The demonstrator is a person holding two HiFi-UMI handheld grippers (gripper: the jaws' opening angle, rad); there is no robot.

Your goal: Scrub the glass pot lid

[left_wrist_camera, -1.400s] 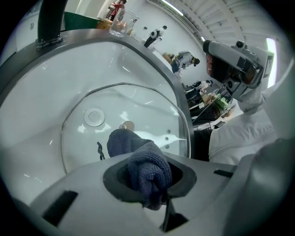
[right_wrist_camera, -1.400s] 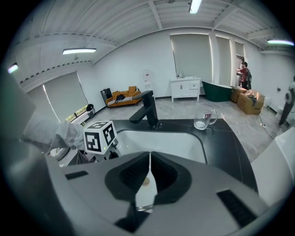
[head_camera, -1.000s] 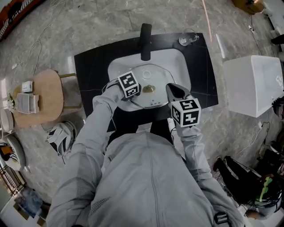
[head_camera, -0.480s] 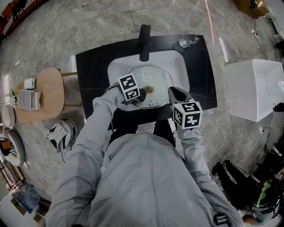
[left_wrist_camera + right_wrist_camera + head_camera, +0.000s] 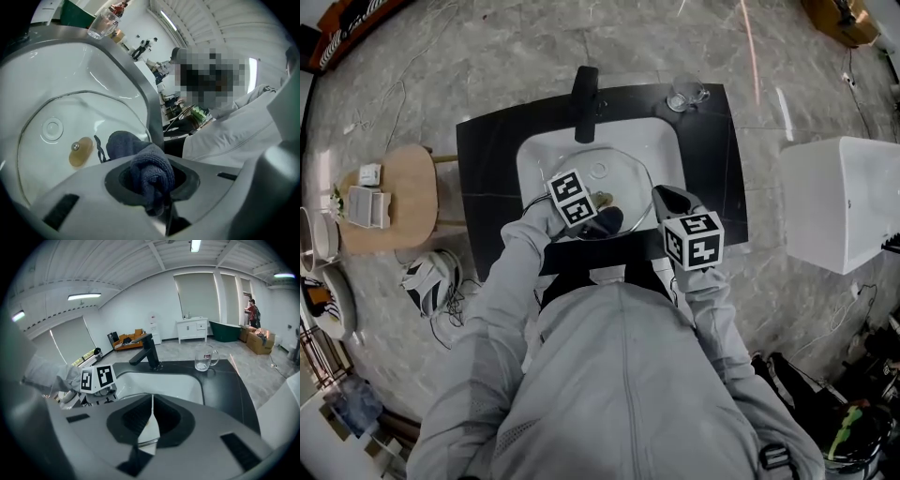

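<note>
Left gripper is clamped on one dark blue cloth, whose bunched end rests against the single glass lid. That lid sits in the white sink, with a brown knob at its middle. Right gripper has its jaws pinched together on the lid's near rim. One glass mug stands on the dark counter, near the one black tap.
</note>
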